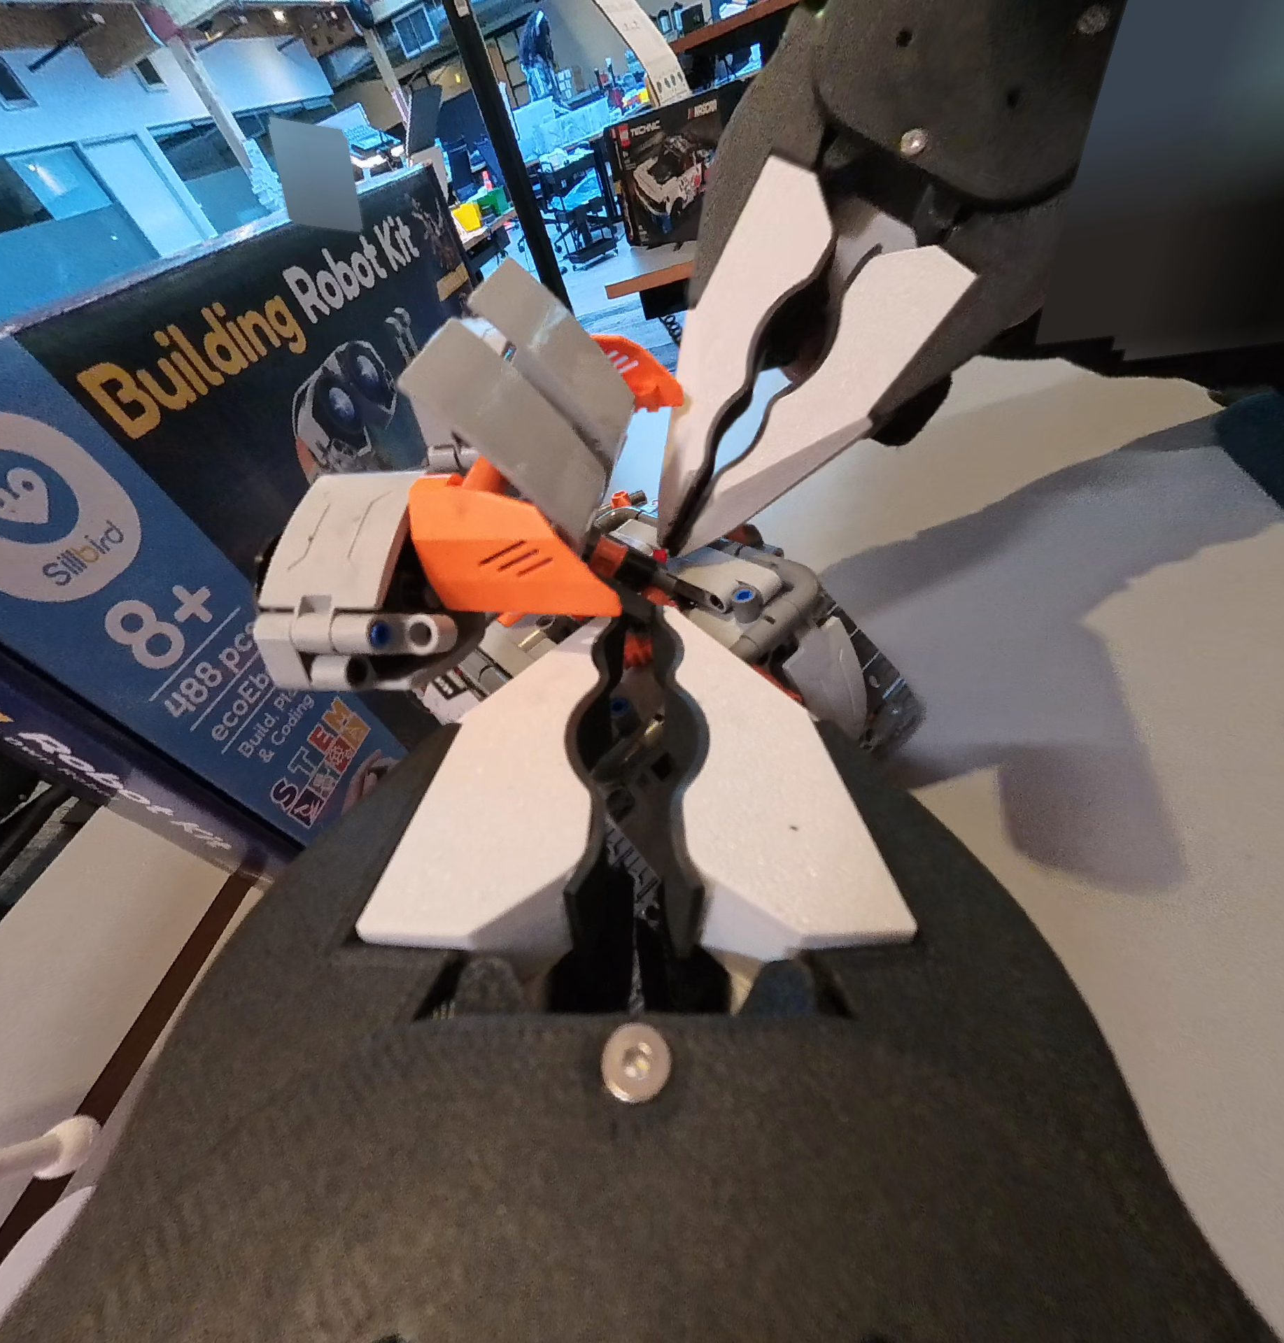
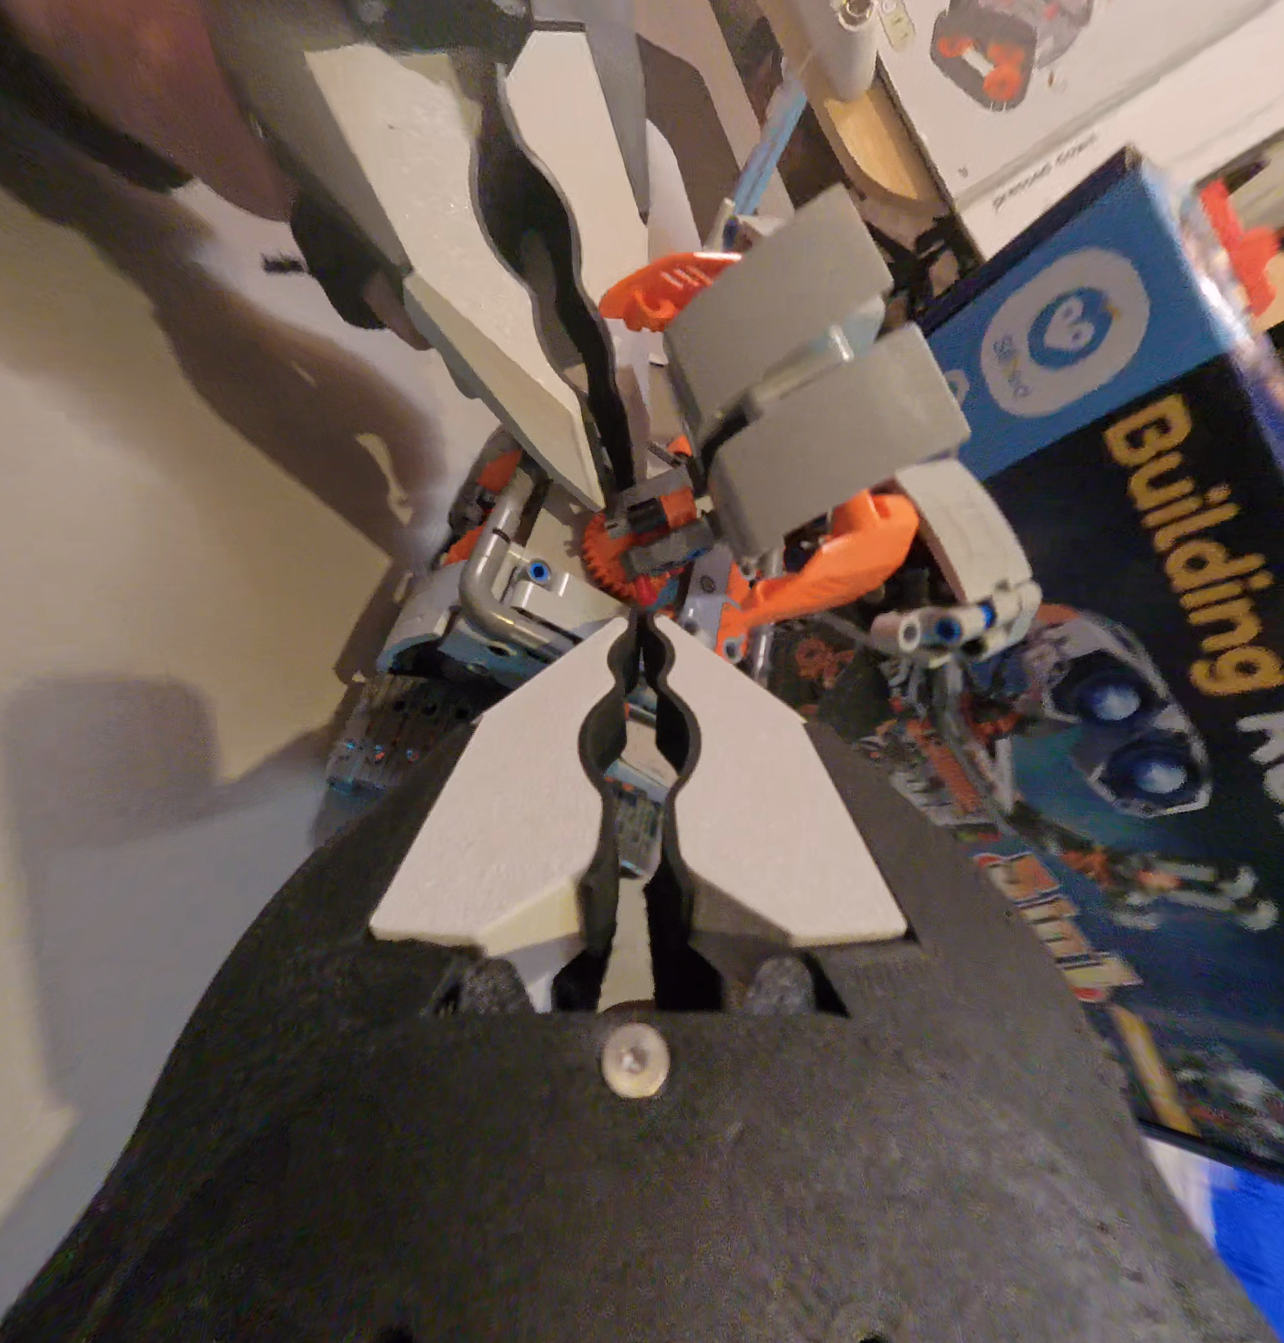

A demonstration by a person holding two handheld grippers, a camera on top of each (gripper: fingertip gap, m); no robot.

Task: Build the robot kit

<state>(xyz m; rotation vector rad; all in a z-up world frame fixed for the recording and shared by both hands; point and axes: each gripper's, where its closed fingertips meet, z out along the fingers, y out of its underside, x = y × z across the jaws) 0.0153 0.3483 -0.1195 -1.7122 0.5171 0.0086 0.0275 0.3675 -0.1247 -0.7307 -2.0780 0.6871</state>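
Observation:
A grey and orange brick-built robot model (image 1: pixel 508 552) stands on a white table (image 1: pixel 1060 945), with grey panels on top, orange shells and a tracked base. My left gripper (image 1: pixel 637 621) is shut on the model's middle, at an orange gear (image 1: pixel 635 650). My right gripper (image 1: pixel 669 539) comes in from the upper right and is shut on a thin black and orange pin next to it. In the right wrist view the right gripper (image 2: pixel 642 618) pinches a small red axle of the model (image 2: pixel 828 407). There the left gripper (image 2: pixel 613 501) comes in from the upper left, its tips at the gear.
A dark blue kit box (image 1: pixel 210 349) stands just behind the model and also shows in the right wrist view (image 2: pixel 1169 509). A white box (image 2: pixel 1024 109) stands farther back. Another toy box (image 1: pixel 660 174) sits on a distant desk. Bare table (image 2: pixel 115 509) lies on the model's other side. My left and right fingertips are right by each other.

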